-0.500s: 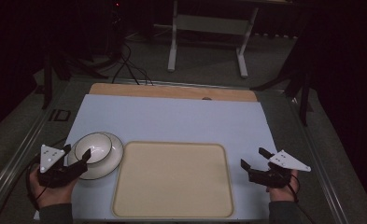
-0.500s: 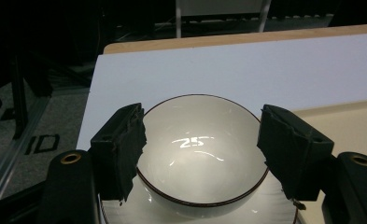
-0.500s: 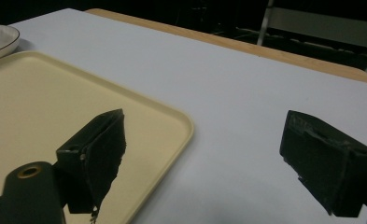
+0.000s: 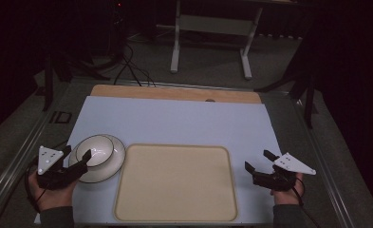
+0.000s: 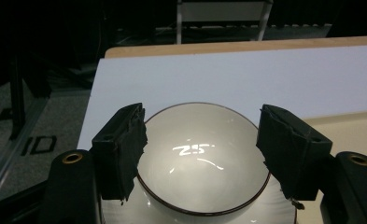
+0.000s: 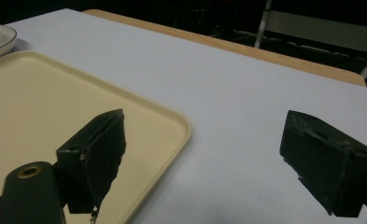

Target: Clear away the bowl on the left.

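Left edge of the tabletop: the left gripper (image 4: 78, 156) sits near the front left corner, held in a hand (image 4: 51, 190) that comes in from the front edge.
Left gripper state: jaws spread wide, one on each side of the bowl (image 5: 203, 158); the pads stand beside its rim and do not press on it, so nothing is gripped.
Bowl: white with a thin dark rim, upright, resting on a white saucer (image 4: 110, 166) with the same dark rim, close to the left edge of the white mat (image 4: 174, 118).
Room on the left: only a narrow strip of mat lies between the saucer and the mat's left edge; beyond it runs the table's metal side rail (image 4: 18, 156).
Middle: a cream tray (image 4: 174, 185) with rounded corners lies flat at the front edge; its left rim is just beside the saucer, whether touching cannot be told.
Open room: the whole back half of the mat is bare, up to a wooden strip (image 4: 174, 93) along the far edge.
Right edge: the right gripper (image 4: 261, 160) hovers near the front right corner, just beside the tray's right rim, held in a hand (image 4: 284, 187).
Right gripper state: jaws wide apart and holding nothing; in the right gripper view one jaw hangs over the tray corner, the other over bare mat.
Beyond the table: a pale metal stand (image 4: 210, 33) and cables (image 4: 127, 66) on the dark floor.
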{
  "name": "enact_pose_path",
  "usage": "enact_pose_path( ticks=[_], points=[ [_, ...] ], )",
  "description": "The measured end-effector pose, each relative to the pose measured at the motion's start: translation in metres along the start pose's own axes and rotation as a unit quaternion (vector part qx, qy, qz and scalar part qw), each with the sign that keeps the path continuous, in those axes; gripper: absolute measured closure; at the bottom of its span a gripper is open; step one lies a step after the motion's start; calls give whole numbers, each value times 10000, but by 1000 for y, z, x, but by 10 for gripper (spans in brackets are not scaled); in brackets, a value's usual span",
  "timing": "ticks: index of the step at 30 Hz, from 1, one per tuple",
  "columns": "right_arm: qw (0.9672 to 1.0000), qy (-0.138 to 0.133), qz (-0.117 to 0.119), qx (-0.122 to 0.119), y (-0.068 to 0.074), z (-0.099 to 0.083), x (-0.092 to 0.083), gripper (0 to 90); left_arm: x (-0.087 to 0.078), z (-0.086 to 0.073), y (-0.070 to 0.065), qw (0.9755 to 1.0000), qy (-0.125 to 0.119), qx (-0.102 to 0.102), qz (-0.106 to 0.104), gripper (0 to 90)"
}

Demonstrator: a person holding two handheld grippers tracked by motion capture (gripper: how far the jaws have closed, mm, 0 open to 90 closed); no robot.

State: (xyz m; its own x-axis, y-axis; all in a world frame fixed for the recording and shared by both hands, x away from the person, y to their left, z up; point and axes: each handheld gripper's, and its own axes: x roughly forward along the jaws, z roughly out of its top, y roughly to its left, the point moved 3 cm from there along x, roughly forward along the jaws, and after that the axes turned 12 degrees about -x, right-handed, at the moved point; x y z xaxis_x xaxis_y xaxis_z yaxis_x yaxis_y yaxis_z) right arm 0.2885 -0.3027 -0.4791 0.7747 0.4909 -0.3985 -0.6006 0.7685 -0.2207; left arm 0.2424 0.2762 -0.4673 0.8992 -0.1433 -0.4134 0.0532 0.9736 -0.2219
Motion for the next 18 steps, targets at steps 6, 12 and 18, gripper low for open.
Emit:
enact_pose_path(
  ticks=[6, 12, 18],
  points=[
    [10000, 13, -29, 21, 0, 0, 0, 138, 2, 9, -1, 9999, -75, 65, 19, 348],
    [10000, -28, -79, 24, -1, 0, -1, 139, 5, 17, 2, 9999, -113, 32, 23, 357],
    [9999, -44, -116, 21, -1, 0, -2, 138, 9, 22, 11, 9999, -99, -95, 101, 350]
  ],
)
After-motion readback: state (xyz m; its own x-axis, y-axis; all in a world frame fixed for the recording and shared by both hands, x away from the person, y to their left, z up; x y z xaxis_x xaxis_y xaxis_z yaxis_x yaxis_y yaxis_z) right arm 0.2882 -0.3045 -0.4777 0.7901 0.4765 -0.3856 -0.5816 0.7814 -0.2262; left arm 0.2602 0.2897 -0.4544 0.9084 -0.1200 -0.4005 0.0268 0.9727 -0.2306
